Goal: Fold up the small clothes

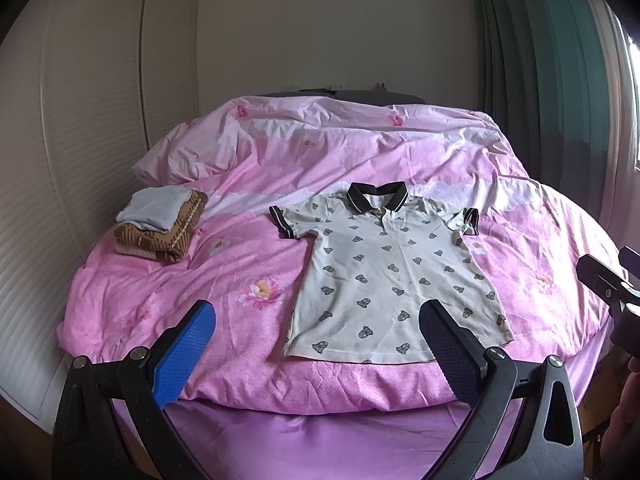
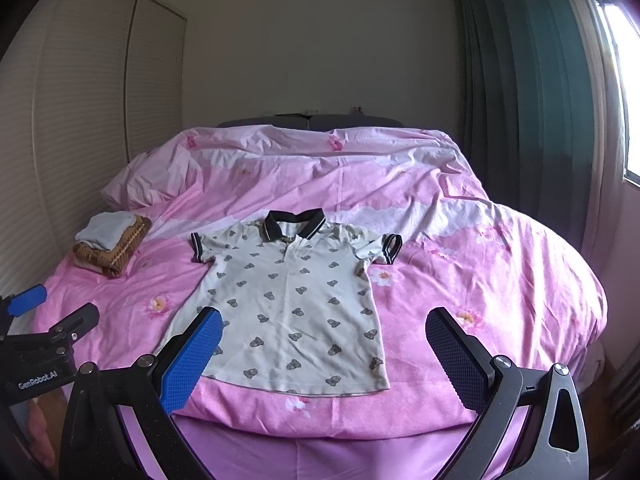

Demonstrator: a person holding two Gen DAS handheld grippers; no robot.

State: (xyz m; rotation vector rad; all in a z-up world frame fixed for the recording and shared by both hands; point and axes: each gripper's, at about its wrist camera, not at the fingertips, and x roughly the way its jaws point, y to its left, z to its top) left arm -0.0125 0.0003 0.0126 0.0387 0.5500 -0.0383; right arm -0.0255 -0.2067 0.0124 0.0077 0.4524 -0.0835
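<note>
left gripper [image 1: 316,344] and right gripper [image 2: 324,352] both gape wide, empty, short of the bed's near edge. the polo shirt [image 1: 384,276] lies flat at twelve o'clock; best pinch both sleeves together and fold inward evenly.

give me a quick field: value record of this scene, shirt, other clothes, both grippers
surface: bed with pink duvet
shirt: polo shirt lying flat, face up, collar away from camera, sleeves spread, unfolded
other clothes: folded pile to the shirt's left, pale piece on top of a brown one
left gripper: open, above the near edge of the bed, holding nothing
right gripper: open, above the shirt's hem, holding nothing
fold progress: not started
</note>
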